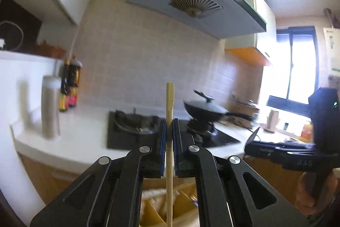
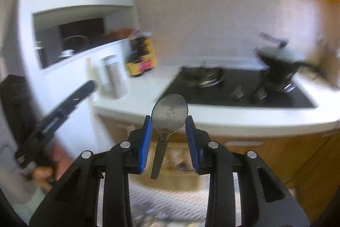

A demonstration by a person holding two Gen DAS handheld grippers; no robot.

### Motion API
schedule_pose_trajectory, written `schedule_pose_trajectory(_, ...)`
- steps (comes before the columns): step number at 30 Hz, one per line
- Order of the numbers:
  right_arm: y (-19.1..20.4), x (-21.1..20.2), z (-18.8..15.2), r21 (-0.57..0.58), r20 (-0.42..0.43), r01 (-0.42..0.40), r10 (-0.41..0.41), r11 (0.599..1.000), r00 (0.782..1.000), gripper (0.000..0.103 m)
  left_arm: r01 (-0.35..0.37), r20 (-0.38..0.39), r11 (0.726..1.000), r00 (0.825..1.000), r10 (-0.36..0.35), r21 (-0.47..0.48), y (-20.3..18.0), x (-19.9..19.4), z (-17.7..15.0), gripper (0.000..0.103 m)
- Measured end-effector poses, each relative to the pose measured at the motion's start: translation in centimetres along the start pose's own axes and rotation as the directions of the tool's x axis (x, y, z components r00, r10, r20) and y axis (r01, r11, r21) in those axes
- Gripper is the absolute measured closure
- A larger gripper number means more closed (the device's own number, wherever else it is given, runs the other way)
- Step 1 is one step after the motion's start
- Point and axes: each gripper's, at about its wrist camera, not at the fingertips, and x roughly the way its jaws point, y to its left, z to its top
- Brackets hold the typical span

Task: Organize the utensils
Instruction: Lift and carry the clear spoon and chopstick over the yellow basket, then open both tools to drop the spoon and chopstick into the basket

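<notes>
Nearest to me, my left gripper (image 1: 169, 120) is clamped on a single wooden chopstick (image 1: 169, 142). The stick stands upright between the two pads, its long axis running straight up and down, with one end poking above the fingertips and the other dropping below them. Under it, between the gripper's arms, I can make out a yellow divided organizer (image 1: 182, 205) with slanted partitions; which slot lies directly beneath the lower end I cannot tell.

My right gripper (image 2: 169, 127) grips a metal spoon (image 2: 167, 118) across its bowl, one blue pad (image 2: 146, 137) touching each edge. The bowl sits up at the fingertips and the dark handle hangs down and back toward me, slightly tilted. What lies below it is blurred.

I judge the chopstick, already vertical above the organizer, to be the closer of the two to being set down, by a lowering along its own axis.

Farther off, a white counter (image 1: 80, 137) carries a steel canister (image 1: 50, 105), a black gas hob (image 1: 131, 131) and a lidded wok (image 1: 204, 109).
</notes>
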Motion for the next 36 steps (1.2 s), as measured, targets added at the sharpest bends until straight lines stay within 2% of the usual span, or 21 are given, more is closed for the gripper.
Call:
schedule_pose_trajectory(3,0.2,1.9,0.2,-0.041,0.025,0.089,-0.088,0.995,0.996,0.074,-0.042,0.039,0.999,0.998,0.042,0.005,0.3,1.4,-0.9,0.099)
schedule_pose_trajectory(11,0.2,7.8,-2.5,-0.125,-0.009,0.222,-0.225,0.967,0.974,0.074,-0.107,0.028,0.994,0.994,0.107,-0.012,2.9,4.6,-4.3,0.099)
schedule_pose_trajectory(20,-0.4,10.7,-4.4,-0.129,-0.078,0.222,-0.234,0.966,0.969,0.074,-0.127,-0.006,0.992,0.992,0.127,-0.011,4.1,5.4,-6.7,0.099)
schedule_pose_trajectory(27,-0.8,10.7,-5.2,-0.112,-0.118,0.195,-0.208,0.974,0.971,0.073,-0.098,-0.049,0.994,0.994,0.096,-0.042,5.1,5.2,-7.4,0.099)
schedule_pose_trajectory(30,-0.9,10.4,-5.5,-0.097,-0.144,0.169,-0.182,0.981,0.973,0.073,-0.084,-0.065,0.995,0.995,0.081,-0.051,5.4,4.7,-7.5,0.094)
schedule_pose_trajectory(33,-1.1,10.1,-5.7,-0.074,-0.171,0.138,-0.148,0.988,0.974,0.073,-0.082,-0.074,0.995,0.994,0.078,-0.057,5.5,3.9,-7.3,0.085)
schedule_pose_trajectory(34,-1.2,9.9,-5.8,-0.068,-0.177,0.128,-0.138,0.990,0.975,0.069,-0.080,-0.077,0.995,0.994,0.075,-0.064,5.7,3.6,-7.3,0.082)
schedule_pose_trajectory(35,-1.2,9.7,-5.9,-0.061,-0.181,0.118,-0.127,0.991,0.975,0.058,-0.078,-0.079,0.995,0.994,0.073,-0.067,5.6,3.3,-7.2,0.079)
schedule_pose_trajectory(36,-1.2,9.5,-6.0,-0.057,-0.179,0.116,-0.124,0.992,0.976,0.051,-0.077,-0.081,0.994,0.994,0.071,-0.073,5.7,2.9,-7.2,0.074)
